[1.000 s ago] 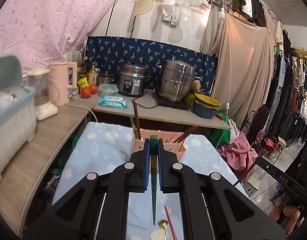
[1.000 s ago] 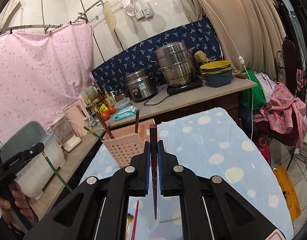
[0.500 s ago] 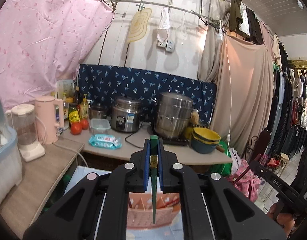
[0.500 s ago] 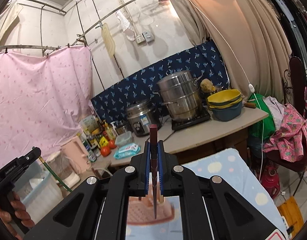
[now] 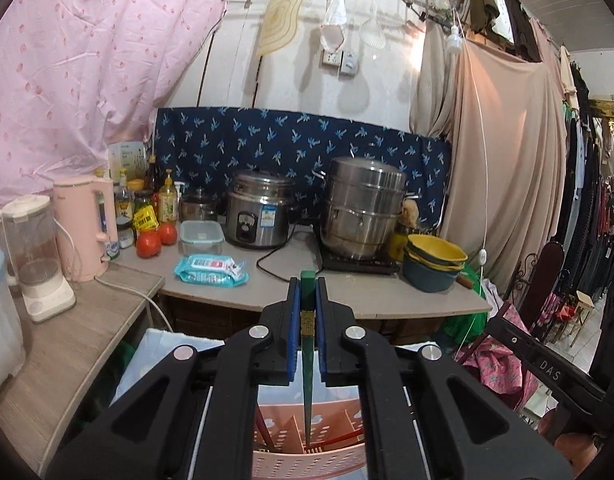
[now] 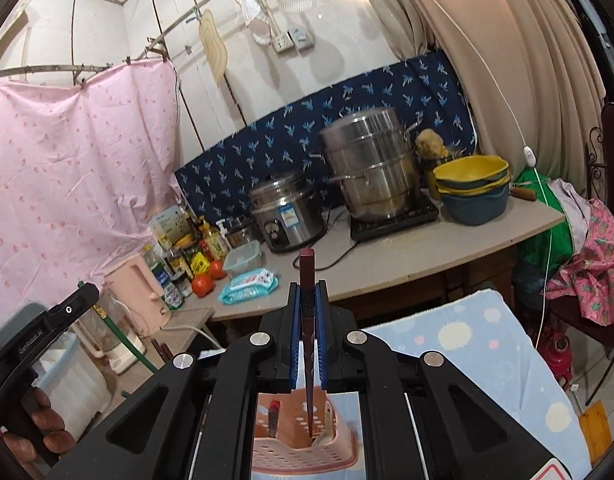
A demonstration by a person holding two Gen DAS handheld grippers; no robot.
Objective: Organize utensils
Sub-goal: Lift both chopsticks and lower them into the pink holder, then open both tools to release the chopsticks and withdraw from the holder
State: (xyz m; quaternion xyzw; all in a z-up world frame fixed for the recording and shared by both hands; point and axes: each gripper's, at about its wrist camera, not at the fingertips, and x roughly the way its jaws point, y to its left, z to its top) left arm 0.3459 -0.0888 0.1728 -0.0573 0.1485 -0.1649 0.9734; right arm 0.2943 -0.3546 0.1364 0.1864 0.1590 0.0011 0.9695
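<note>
Left gripper: closed on a green chopstick, which is held upright with its tip just above the pink basket below the jaws.
Right gripper: closed on a dark red chopstick, upright, its tip over a compartment of the same basket.
Step in hand: each chopstick is judged ready to be lowered into a compartment; each should be kept vertical, lined up inside the dividers, and let go only once the tip is well inside.
Risk: a tip caught on a divider or on sticks already in the basket could tilt the chopstick.
Surface: a blue spotted cloth is seen under and to the right of the basket.
Room: ahead of the grippers, a counter carries a rice cooker, a steamer and bowls.
</note>
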